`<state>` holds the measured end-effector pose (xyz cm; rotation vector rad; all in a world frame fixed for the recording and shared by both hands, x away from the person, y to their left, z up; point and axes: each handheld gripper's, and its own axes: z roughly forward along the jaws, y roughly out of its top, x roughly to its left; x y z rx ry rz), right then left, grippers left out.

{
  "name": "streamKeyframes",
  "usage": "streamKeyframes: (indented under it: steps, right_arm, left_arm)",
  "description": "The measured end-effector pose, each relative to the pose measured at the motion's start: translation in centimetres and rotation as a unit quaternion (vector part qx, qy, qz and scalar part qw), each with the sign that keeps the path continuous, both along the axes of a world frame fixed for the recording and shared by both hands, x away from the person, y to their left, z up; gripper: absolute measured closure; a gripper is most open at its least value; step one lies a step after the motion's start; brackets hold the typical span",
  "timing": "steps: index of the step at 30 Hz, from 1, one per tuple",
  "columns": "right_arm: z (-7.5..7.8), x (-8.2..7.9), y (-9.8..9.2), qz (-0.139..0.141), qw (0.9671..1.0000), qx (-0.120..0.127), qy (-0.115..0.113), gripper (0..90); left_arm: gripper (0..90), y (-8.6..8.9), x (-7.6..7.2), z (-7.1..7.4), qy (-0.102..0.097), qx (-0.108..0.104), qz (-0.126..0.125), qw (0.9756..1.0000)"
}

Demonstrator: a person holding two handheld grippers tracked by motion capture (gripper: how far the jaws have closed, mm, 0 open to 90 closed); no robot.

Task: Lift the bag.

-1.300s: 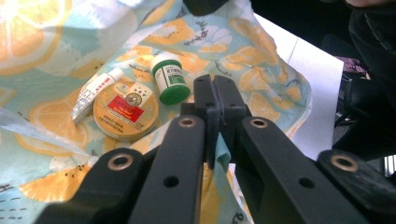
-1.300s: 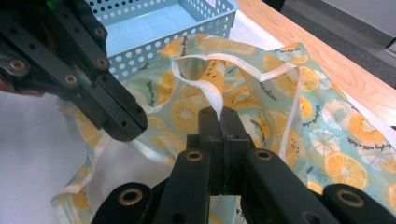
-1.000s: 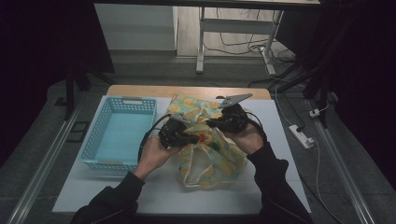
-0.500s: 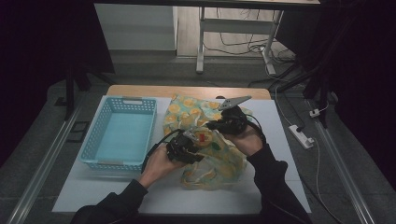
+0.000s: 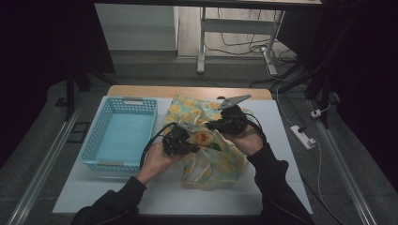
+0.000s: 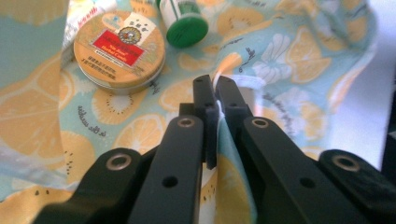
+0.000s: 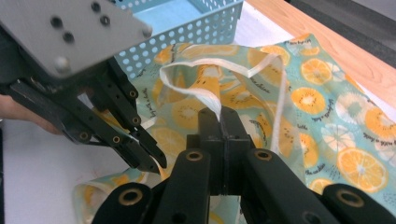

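A cloth bag [image 5: 216, 161] printed with orange slices lies on the white table [image 5: 117, 187]. My left gripper [image 5: 187, 138] is at the bag's mouth, and its jaws have just closed on a fold of the bag's fabric [image 6: 215, 88]. My right gripper [image 5: 211, 125] is shut on the white-trimmed rim [image 7: 219, 109] opposite, holding it raised. The left gripper [image 7: 154, 161] appears close by in the right gripper view. Inside the bag lie a round tin with a red label [image 6: 119, 49], a green-capped bottle [image 6: 187, 23] and a white tube [image 6: 84, 14].
A light blue perforated basket [image 5: 119, 136] stands on the table left of the bag. A wooden strip [image 5: 187, 91] runs along the table's far edge. A white power strip [image 5: 302, 137] lies on the floor to the right.
My left gripper dipped toward the near edge along the bag, then came back up to the rim and shut on it. The right gripper stayed put, still holding the rim.
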<state>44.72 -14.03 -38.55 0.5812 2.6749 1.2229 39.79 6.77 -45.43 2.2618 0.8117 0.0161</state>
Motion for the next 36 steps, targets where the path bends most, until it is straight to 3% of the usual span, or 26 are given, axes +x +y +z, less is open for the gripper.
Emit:
streamKeyframes:
  steps: [15,30,36]
  right_arm:
    - [3.6,0.2,-0.1,0.001,0.9999,0.002,-0.017,90.0]
    - [6.7,0.1,0.0,0.010,0.9994,0.022,-0.024,90.0]
    - [8.6,-0.3,0.2,0.014,0.9987,0.024,-0.042,90.0]
  left_arm:
    - [89.1,1.5,0.6,7.2,-0.027,-0.060,-0.013,0.9978]
    - [89.0,2.9,1.6,12.4,-0.049,-0.106,-0.012,0.9931]
    - [89.0,3.4,1.9,14.8,-0.063,-0.118,-0.008,0.9909]
